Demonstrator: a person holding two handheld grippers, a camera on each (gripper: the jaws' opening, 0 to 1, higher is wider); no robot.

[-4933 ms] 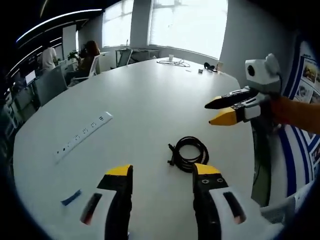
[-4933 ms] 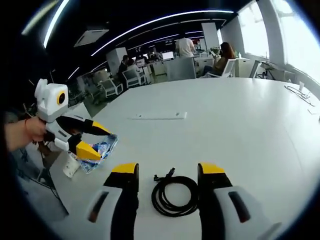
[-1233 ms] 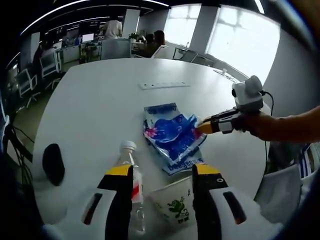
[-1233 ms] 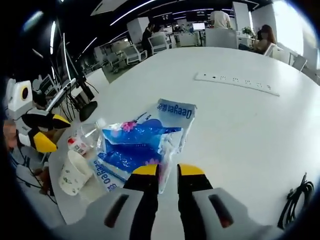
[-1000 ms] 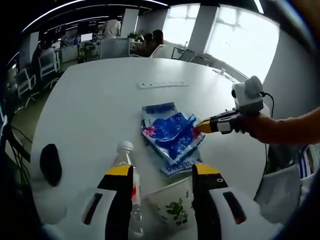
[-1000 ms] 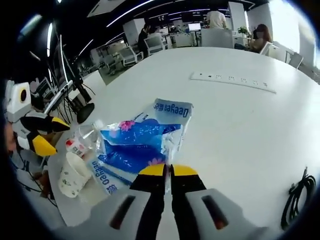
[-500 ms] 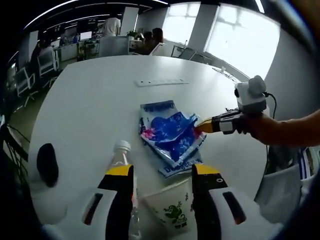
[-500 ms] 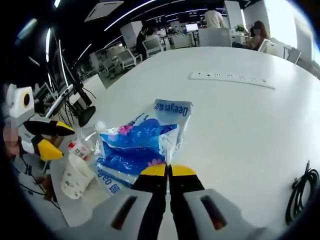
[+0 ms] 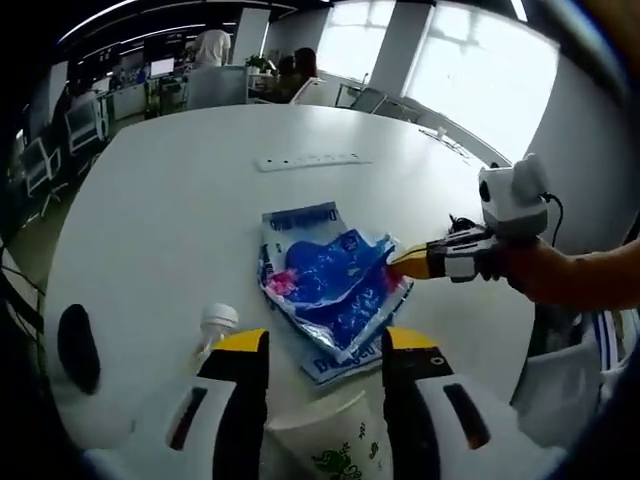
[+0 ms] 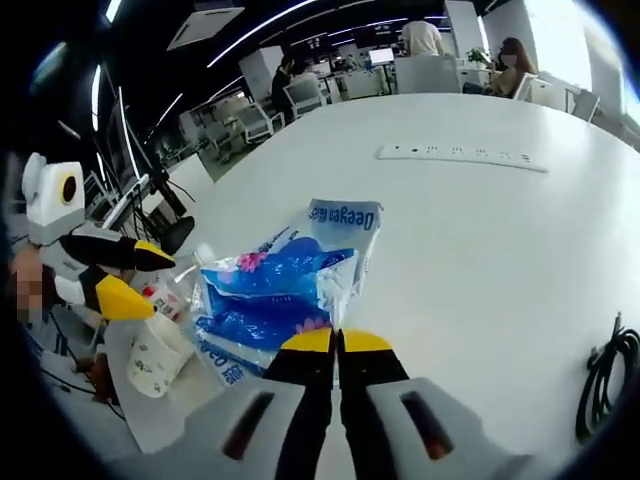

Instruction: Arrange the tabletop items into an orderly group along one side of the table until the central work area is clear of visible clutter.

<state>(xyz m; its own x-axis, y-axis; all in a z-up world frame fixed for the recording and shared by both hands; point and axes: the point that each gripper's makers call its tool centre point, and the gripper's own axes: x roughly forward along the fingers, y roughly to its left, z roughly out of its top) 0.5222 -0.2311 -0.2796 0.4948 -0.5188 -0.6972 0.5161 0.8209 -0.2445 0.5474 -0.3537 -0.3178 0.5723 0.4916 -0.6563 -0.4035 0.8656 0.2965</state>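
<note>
Well, from the left gripper view, the left tool [image 9: 318,345] hangs low over the near end of the white bench [image 9: 160,210] with its jaws apart and nothing between them; a paper cup [image 9: 325,455] with a green print lies on its side just under them, and the capped top of a plastic bottle [image 9: 215,322] pokes out beside the left jaw. Just past these lies a blue tissue pack [image 9: 325,285], and the right tool [image 9: 405,262] comes in from the right with its yellow tips pinched on the pack's edge. A white power strip [image 9: 308,159] lies further up the bench, well apart from the rest. From the right gripper view, the right tool [image 10: 336,345] has its jaws closed together on the clear wrapper at the corner of the tissue pack [image 10: 280,295], whose flap reads "Deeyeo", as near as I can make out through the crinkled film. The left tool [image 10: 135,275] hovers at the left beside the paper cup [image 10: 155,358] and the bottle [image 10: 165,290], and a coiled black cable [image 10: 605,385] sits alone at the right. I'd judge the pack is being dragged toward the cup and bottle at the bench's edge; next it wants setting down squarely beside them, then the cable and strip fetching.
</note>
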